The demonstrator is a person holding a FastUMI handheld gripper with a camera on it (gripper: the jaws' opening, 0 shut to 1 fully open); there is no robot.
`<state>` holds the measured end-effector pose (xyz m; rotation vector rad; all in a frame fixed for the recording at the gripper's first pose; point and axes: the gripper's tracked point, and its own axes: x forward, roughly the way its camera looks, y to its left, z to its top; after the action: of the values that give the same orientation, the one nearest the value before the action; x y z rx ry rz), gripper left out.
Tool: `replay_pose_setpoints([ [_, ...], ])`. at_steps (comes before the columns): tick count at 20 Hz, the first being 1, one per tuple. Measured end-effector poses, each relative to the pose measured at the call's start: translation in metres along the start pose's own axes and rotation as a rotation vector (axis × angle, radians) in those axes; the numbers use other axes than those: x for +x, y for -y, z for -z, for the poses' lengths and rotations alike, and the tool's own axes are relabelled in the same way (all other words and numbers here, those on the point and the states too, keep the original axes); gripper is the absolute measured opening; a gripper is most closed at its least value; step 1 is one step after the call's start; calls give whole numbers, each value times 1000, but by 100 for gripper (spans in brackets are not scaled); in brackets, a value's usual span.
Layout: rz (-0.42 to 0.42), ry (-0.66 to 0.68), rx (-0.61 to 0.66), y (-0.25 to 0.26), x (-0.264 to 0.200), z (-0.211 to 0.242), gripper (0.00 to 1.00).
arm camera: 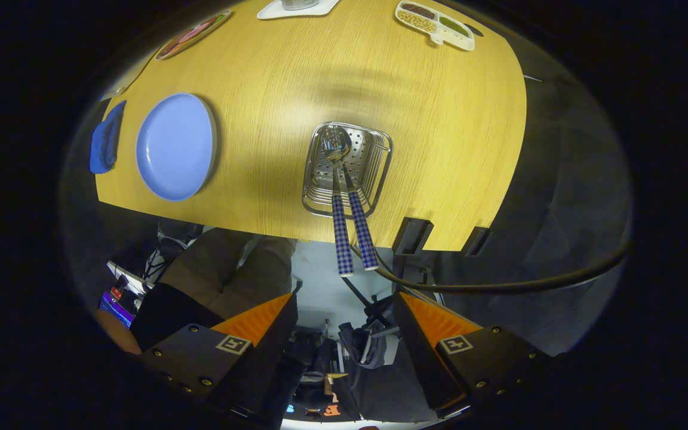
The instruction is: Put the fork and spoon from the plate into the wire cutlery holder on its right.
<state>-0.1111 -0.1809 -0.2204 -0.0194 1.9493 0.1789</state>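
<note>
on the far left a blue cloth point(107, 143) lies at the edge of the wooden table point(439, 149), and just right of it is the blue plate point(175, 146). nothing lies on the plate now. further right, well apart from the plate, stands the wire cutlery holder point(380, 173). inside it are two pieces of cutlery with checked handles. the left one point(340, 239) has a round bowl at the bottom of the holder, so i judge it is the spoon. the right one point(363, 236) should be the fork, but its head is hidden behind the spoon. both handles stick out of the holder toward the near side. the gripper point(344, 319) is high above and nearer than the table edge, its fingers wide apart and holding nothing. by my judgement the task is finished; no item is left to move.
</note>
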Motion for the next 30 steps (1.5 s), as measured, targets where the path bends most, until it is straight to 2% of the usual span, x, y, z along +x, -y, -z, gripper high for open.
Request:
replay_pose_setpoints([
  [2,-38,147,29,-11,-5,4,97],
  [8,-42,710,177,-43,-46,5,97],
  [11,-21,1022,215,-51,-81,-9,97],
  [14,41,1288,257,-50,-124,-9,97],
  [18,44,1520,264,-65,-169,-2,97],
  [23,146,1844,235,-87,-216,15,97],
  [25,166,1899,174,-109,-216,11,96],
  [27,135,1893,199,-121,-209,1,97],
  [28,82,1894,207,-129,-206,-6,97],
  [30,27,1969,192,-149,-213,-12,97],
])
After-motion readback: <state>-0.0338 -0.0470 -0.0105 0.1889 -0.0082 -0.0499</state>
